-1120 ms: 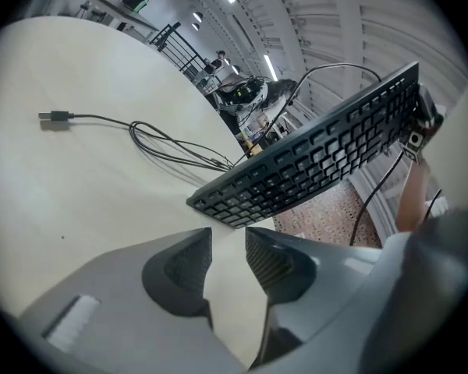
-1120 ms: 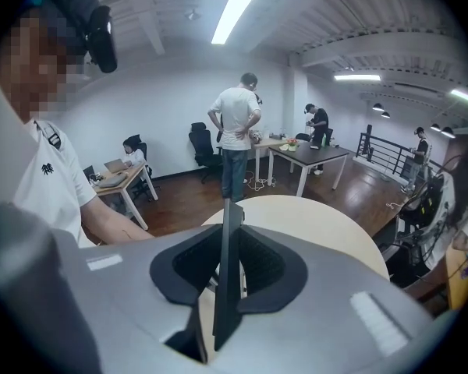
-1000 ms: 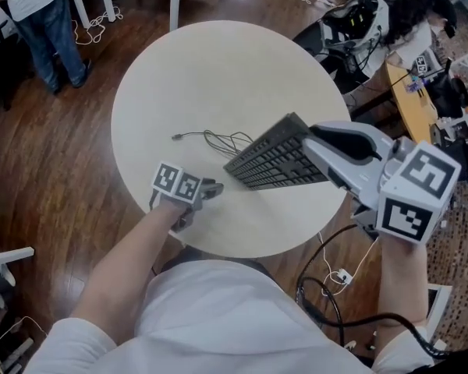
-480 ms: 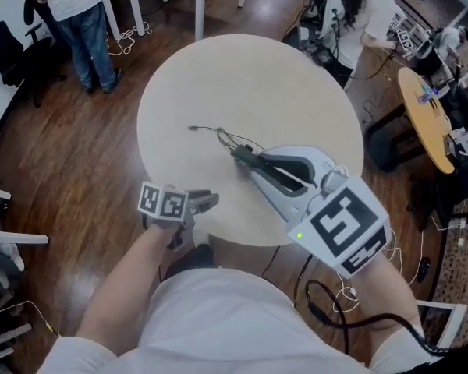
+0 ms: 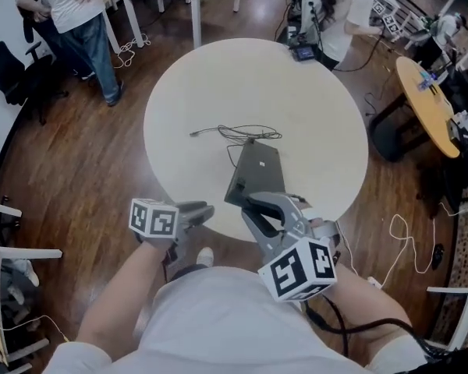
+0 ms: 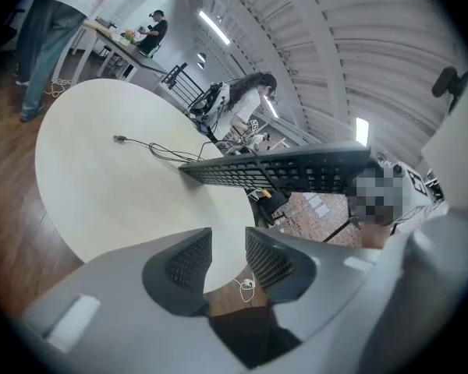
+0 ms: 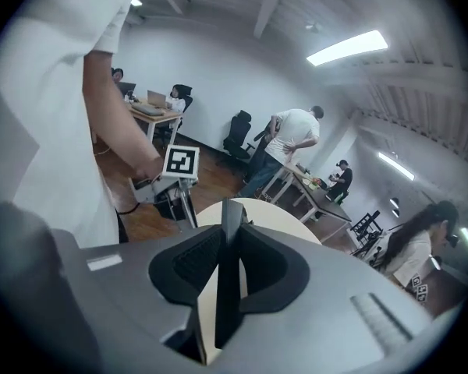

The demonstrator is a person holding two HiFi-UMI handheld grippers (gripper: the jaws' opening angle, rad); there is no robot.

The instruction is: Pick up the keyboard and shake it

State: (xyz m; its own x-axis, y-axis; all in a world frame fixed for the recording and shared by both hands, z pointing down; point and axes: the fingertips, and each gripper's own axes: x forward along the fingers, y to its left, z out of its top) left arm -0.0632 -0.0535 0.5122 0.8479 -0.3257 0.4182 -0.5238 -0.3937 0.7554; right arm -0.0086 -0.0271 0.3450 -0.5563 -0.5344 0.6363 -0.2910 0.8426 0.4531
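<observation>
We judge the pick-up half of the job done. The keyboard [image 5: 256, 174] is up off the table [image 5: 218, 76], held over the table's near side. Its plain dark back is turned toward the head view, and its rows of keys face the left gripper view. Seen from the left, it appears to hang clear of the tabletop with a shadow under it, though we cannot be sure about its far corner. Its cable [image 5: 242, 133] trails from the far end and lies in loose loops on the table.

The right gripper [image 5: 259, 205] carries it alone. In the right gripper view its fingers are pinched on the keyboard's near edge, which runs edge-on as a thin dark blade between the two pads.

The left gripper [image 6: 228, 244] has no part in the hold. Its fingers stand a little apart with only floor and table edge showing through the gap, and it hovers just off the table's near rim, beside the keyboard but not touching it.

The shake itself is what remains, and one moment cannot tell us whether it is under way. A one-sided pinch on a thin edge looks like the weak point, since a hard shake could let the keyboard pivot or slip, and the trailing cable could drag.
</observation>
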